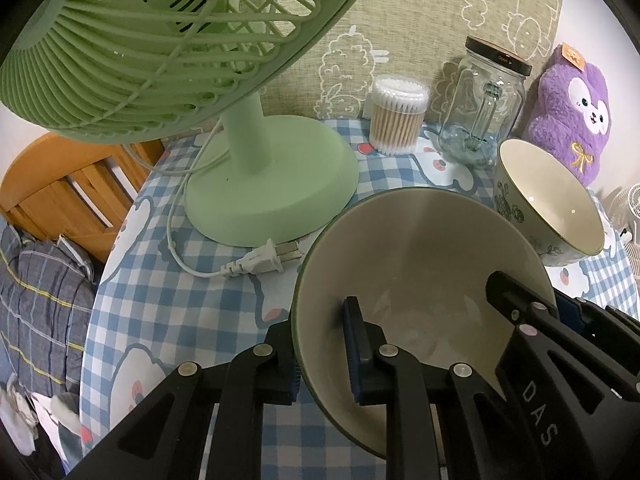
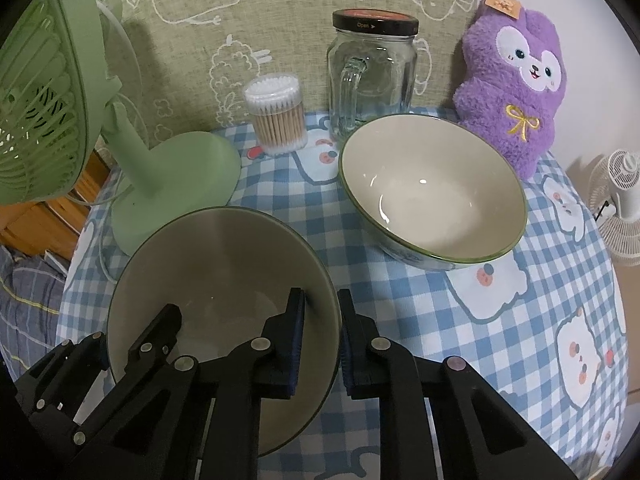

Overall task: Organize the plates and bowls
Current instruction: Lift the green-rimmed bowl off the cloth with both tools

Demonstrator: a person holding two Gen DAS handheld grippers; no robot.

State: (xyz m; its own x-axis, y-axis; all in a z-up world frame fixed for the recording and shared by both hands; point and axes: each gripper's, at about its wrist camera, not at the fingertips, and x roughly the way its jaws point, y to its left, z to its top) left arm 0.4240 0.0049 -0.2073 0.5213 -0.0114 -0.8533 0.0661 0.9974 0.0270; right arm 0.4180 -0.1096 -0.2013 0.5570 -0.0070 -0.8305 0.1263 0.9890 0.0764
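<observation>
A cream bowl with a green rim [image 1: 420, 256] [image 2: 216, 264] sits near the table's front. My left gripper [image 1: 320, 348] is shut on its left rim, one finger inside and one outside. My right gripper [image 2: 320, 336] is shut on its right rim the same way; it shows at the right of the left wrist view [image 1: 532, 320]. The left gripper shows at the lower left of the right wrist view [image 2: 132, 344]. A second cream bowl with a floral outside [image 1: 548, 200] [image 2: 432, 196] stands apart, behind and to the right.
A green desk fan [image 1: 272, 176] [image 2: 160, 184] stands at the left, its plug [image 1: 264, 260] lying on the checked tablecloth [image 2: 520, 320]. A cotton swab tub [image 2: 278, 116], a glass jar [image 2: 372, 68] and a purple plush toy [image 2: 516, 88] line the back.
</observation>
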